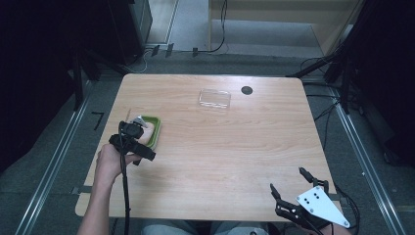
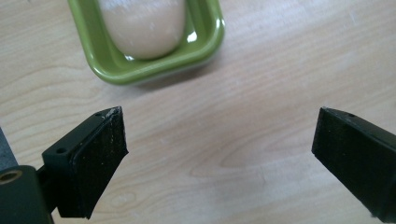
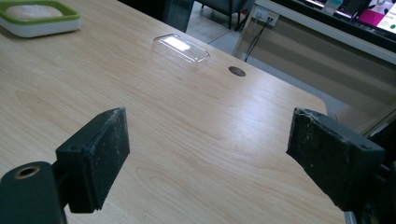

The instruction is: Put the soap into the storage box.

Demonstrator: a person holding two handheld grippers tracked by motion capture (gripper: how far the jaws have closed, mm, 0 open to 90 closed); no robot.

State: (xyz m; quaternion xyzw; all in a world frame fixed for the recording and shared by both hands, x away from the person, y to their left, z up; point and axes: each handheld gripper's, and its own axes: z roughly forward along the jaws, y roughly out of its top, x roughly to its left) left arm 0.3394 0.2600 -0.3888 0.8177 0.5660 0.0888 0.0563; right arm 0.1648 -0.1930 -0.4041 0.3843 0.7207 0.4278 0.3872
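Gleaming green rounded-rectangle dish (image 2: 205, 42) holds smooth pale soap (image 2: 142, 25).

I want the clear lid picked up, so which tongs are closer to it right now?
Neither clearly. The left tongs sit at the green dish, left of the clear lid; the right tongs hover at the near-right edge.

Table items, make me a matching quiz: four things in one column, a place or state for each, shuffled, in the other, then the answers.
Things:
1. green dish
2. clear lid
3. dark round spot
4. right gripper

Places or states:
A. open, at the table's near right corner
B. at the table's left side, holding a pale bar
C. on the far edge, right of the lid
D. lying alone, far centre of the table

Pairs: 1-B, 2-D, 3-C, 4-A
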